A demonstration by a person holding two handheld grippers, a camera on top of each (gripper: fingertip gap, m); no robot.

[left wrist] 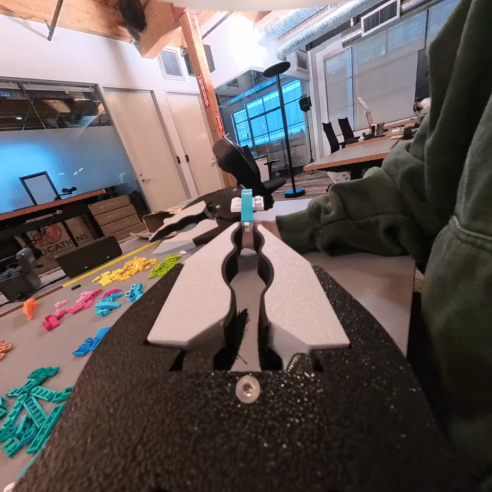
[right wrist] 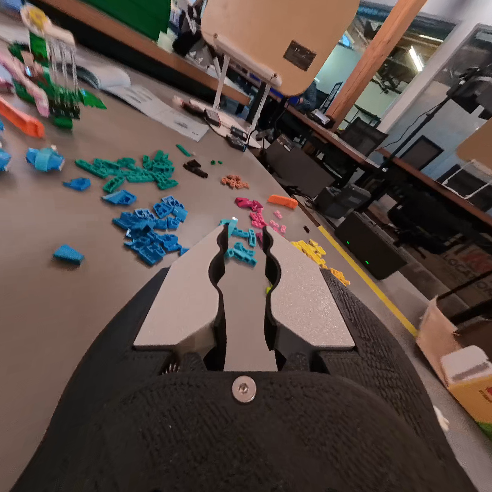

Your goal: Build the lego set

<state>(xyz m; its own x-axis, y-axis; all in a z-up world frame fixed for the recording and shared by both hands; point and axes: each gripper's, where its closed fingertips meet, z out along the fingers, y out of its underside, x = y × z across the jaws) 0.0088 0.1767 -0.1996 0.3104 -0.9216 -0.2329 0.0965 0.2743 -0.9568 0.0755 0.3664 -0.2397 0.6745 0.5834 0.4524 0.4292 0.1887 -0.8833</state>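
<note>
Left gripper [left wrist: 247, 226]: clenched on a small assembly held at the fingertips. The assembly consists of an upright turquoise piece [left wrist: 246, 206] with a white plate [left wrist: 247, 204] across it, raised above the table [left wrist: 346, 269].

Right gripper [right wrist: 245, 230]: fingers parted, with a gap between the tips. A turquoise piece [right wrist: 229, 225] sits against the left fingertip; whether it is gripped cannot be determined.

Beyond the right gripper, loose bricks lie sorted by colour on the table: turquoise bricks [right wrist: 241, 253] nearest, blue pile [right wrist: 151, 234] to the left, yellow pile [right wrist: 314, 250] to the right, pink bricks [right wrist: 255, 213] farther, green pile [right wrist: 133, 170] beyond.

At the far left stands a partly built model [right wrist: 45, 80], beside an open booklet [right wrist: 149, 103].
</note>
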